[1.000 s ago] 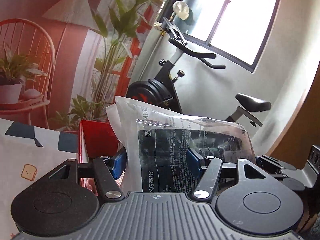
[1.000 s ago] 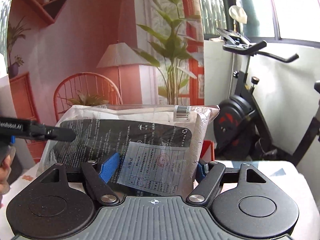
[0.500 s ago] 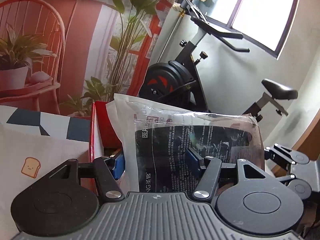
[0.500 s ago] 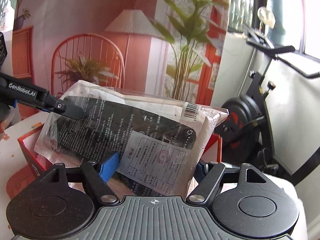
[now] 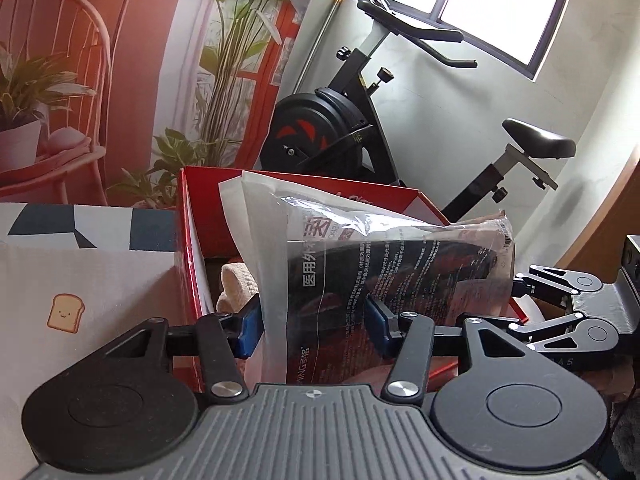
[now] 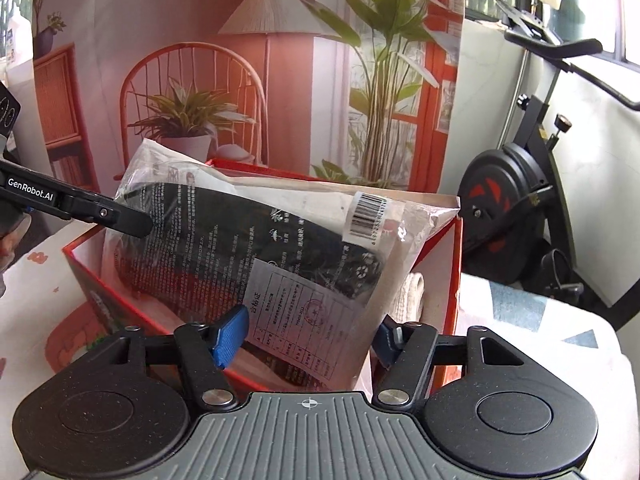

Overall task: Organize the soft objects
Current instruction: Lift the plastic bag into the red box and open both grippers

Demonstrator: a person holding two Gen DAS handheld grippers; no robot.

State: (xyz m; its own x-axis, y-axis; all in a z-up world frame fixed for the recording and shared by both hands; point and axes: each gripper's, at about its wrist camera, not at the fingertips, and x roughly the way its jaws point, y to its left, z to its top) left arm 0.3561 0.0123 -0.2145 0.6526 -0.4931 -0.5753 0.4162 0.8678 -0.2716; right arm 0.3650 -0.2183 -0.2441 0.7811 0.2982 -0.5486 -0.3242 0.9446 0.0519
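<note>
Both tools pinch plastic packet [image 5: 384,276] above red box [image 6: 452,264], towel [image 5: 236,284] inside.

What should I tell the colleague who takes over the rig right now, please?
Left gripper: closed on one end of the plastic packet. Right gripper: closed on the other end.
The packet hangs tilted over the open red box, its lower part already between the walls. A cream knitted item already lies inside the box.
Done: the packet is gripped and over the box.
Left: lower the packet in beside the knitted item, then open both grippers, probably one at a time.
</note>
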